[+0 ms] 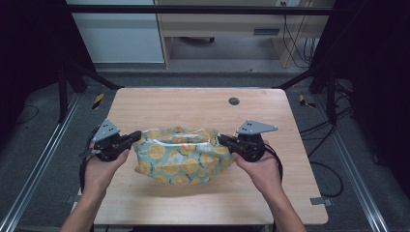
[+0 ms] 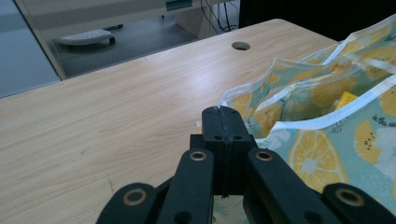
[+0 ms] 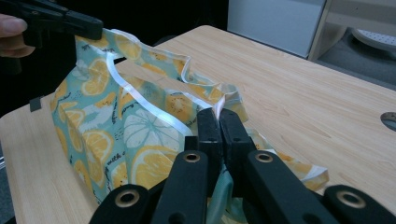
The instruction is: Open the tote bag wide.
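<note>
We hold the lemon-print bag [image 1: 181, 157] above the table [image 1: 193, 104], left claw [image 1: 137, 136] and right claw [image 1: 223, 140] both clamped on its rim; soft, light, floppy, so the white-trimmed edge grips best.

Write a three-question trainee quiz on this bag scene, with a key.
1. True or false: both grippers are clamped on the bag.
2. What fruit is printed on it? A) lemons B) cherries C) grapes
3. Which part does the right gripper pinch?

Key:
1. True: the left gripper and the right one each grip an end.
2. A.
3. The white-trimmed rim at the bag's mouth.
</note>
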The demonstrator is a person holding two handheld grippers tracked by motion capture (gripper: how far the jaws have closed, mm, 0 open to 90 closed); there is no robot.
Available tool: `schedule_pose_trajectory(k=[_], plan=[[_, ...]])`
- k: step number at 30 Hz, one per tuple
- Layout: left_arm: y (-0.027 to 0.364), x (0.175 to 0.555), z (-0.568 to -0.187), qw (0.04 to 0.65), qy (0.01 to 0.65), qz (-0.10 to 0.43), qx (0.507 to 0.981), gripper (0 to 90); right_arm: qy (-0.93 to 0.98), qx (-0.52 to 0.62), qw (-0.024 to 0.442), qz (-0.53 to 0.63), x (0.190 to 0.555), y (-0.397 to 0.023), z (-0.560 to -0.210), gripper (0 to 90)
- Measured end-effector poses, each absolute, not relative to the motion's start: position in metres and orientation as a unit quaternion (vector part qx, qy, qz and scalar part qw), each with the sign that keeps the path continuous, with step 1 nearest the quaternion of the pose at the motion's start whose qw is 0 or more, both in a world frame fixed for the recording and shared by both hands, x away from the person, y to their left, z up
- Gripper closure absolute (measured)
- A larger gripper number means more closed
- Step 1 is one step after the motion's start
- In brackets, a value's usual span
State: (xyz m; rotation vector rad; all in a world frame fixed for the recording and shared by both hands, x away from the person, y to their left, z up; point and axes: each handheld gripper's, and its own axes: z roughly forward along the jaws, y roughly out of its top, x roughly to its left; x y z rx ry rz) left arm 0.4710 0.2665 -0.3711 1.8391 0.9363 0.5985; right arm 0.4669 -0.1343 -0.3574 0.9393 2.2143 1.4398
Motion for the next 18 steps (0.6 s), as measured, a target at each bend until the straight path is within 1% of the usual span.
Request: schedule_pose_trajectory(k=[7, 18], plan=[[0.266, 0.459, -0.367, 0.486, 0.372, 0.244, 0.753, 90.0, 0.776, 0.327, 0.178, 0.508, 0.462, -0.137, -0.356, 88.7], [0.274, 0.438, -0.373, 0.504, 0.368, 0.235, 0.745, 90.0, 0.778, 0.312, 0.189, 0.511, 0.450, -0.139, -0.357, 88.6]])
